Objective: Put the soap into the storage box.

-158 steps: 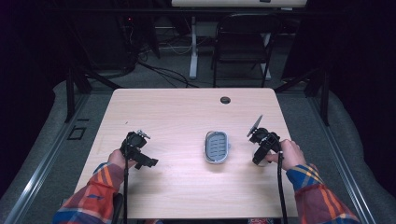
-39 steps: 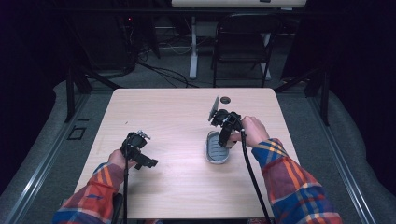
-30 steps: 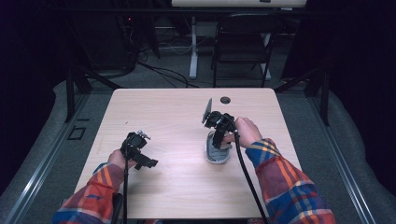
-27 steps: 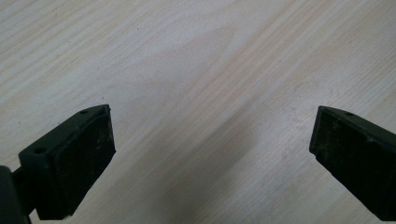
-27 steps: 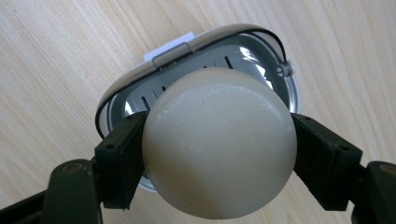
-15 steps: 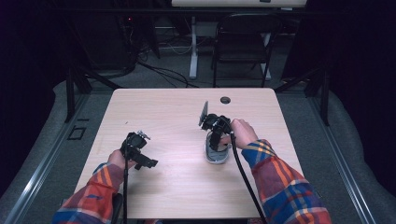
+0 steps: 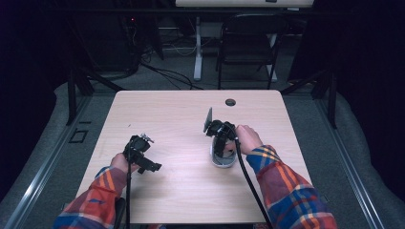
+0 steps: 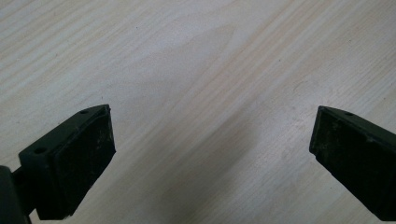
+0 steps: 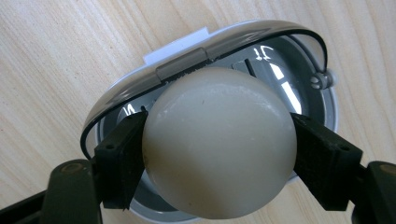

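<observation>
Plaid flannel in red, blue and yellow is covering the two forearms that are entering from the bottom edge of the high view, one at lower left and one at lower right. Each hand is carrying one black two-jaw gripper, so two grippers in all, each with one dark cable trailing back toward the bottom of the frame.

At lower left of centre, the left gripper (image 7: 149,165) is sitting over bare wood with nothing near it. In the left gripper view its two jaws are standing wide apart at the lower corners of the frame, gripping nothing, with only pale wood grain lying between them.

Right of centre, the right gripper (image 7: 219,149) is pointing down at one small oval case (image 7: 224,162) with a silvery rim, which is lying on the table (image 7: 172,114). In the right gripper view the two jaws are pressing on opposite sides of one cream-coloured egg-shaped object (image 9: 219,144), smooth and slightly glossy, which is sitting in the middle of the frame. Directly behind it the case (image 9: 308,70) is showing a shiny mirror-like inside and a dark rim line; whether the cream object is touching the case I cannot tell.

Farther up the table, near its far edge at upper centre, one round dark hole (image 7: 230,102) is showing in the light wooden top. Beyond the table, one dark folding chair (image 7: 248,47) is standing at upper centre right of the frame, and loose cables (image 7: 167,74) are lying on the grey floor
</observation>
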`<state>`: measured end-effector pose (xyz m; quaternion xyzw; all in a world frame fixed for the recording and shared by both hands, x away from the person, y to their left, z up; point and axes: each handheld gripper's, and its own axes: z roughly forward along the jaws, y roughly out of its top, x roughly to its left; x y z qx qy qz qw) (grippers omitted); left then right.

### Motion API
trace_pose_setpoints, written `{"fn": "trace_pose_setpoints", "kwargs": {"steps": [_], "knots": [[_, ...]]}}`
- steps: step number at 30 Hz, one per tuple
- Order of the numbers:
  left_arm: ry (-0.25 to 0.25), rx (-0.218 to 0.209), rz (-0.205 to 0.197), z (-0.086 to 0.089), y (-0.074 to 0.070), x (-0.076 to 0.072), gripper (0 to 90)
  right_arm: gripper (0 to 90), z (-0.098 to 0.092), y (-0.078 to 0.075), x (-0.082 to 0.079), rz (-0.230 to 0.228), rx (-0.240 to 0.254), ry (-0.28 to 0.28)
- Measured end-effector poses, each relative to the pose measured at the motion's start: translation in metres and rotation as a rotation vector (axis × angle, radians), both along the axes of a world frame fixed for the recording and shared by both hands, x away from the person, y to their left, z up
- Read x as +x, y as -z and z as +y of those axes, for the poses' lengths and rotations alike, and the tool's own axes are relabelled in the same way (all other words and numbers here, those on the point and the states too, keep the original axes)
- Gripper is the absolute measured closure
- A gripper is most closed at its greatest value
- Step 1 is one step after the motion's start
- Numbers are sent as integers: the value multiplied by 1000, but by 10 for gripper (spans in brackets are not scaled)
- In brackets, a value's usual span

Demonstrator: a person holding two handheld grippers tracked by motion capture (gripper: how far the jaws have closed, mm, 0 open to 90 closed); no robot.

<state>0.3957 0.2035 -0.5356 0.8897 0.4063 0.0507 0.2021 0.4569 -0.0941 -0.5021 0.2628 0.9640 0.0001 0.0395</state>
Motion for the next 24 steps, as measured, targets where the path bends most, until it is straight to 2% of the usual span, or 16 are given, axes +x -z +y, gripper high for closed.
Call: {"fn": "trace_pose_setpoints", "kwargs": {"steps": [10,20,24], "knots": [[-1,-1,4,0,0,0,1,235,-6,1,0,6,35,8],[1,2,2,0,0,0,1,182,-15,-7,-1,0,61,15],[1,3,3,0,1,0,1,159,-22,-17,-6,-23,92,14]]}}
